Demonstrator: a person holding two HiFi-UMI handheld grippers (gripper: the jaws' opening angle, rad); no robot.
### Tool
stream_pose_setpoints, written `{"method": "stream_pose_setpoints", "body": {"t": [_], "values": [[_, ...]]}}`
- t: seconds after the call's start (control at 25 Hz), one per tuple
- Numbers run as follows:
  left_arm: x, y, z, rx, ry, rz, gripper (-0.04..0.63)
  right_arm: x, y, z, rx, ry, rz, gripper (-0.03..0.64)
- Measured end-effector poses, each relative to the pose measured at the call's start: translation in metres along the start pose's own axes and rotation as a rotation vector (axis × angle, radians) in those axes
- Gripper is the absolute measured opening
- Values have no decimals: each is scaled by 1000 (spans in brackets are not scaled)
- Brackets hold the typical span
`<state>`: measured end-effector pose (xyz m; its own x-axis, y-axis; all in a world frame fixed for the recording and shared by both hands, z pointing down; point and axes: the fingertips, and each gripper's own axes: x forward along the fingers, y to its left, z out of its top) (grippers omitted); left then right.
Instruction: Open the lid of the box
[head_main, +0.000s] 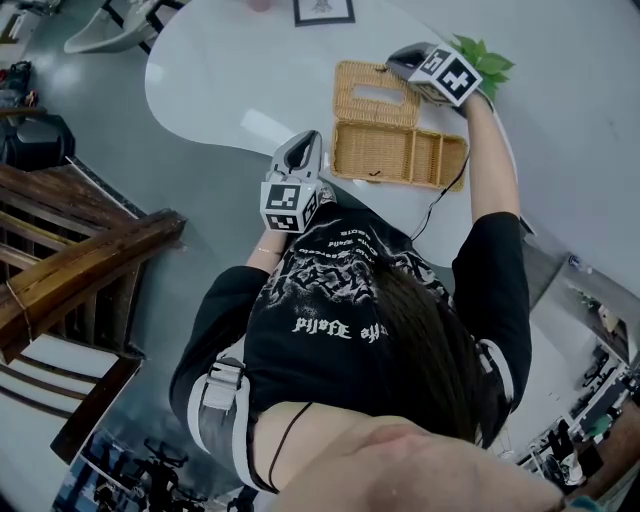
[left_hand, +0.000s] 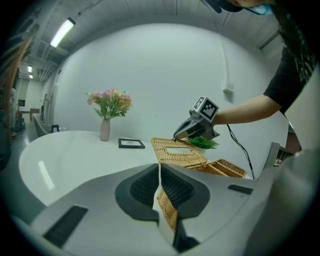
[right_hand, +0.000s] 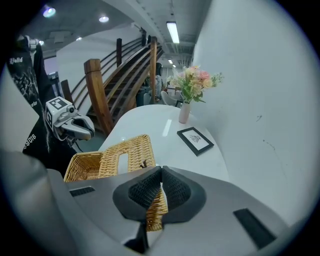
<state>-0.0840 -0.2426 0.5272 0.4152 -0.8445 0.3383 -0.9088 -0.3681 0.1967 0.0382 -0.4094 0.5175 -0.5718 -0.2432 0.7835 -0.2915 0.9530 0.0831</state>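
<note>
My right gripper (right_hand: 160, 187) is pinched shut on the edge of the flat tan woven straw lid (right_hand: 125, 155). The lid lies swung back, almost flat, and its long side runs straight ahead of this gripper. The long tan woven straw box (right_hand: 82, 167) sits open just left of it on the white table (right_hand: 165, 120). My left gripper (left_hand: 160, 187) is closed on the box's near corner. The right hand is nearer the lid, so I think letting go comes next.

left gripper (head_main: 305, 142): jaws closed together, tilted slightly down, left forearm (head_main: 263, 255) tucked by torso | right gripper (head_main: 393, 64): jaws closed together, pitched steeply down, right arm (head_main: 492, 160) stretched forward
</note>
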Motion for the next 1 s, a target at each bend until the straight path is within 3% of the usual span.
{"method": "stream_pose_setpoints", "body": {"t": [1.0], "values": [[18,10,-8,-38,40,22,29,59,-7,-42,121,111,132,35]]}}
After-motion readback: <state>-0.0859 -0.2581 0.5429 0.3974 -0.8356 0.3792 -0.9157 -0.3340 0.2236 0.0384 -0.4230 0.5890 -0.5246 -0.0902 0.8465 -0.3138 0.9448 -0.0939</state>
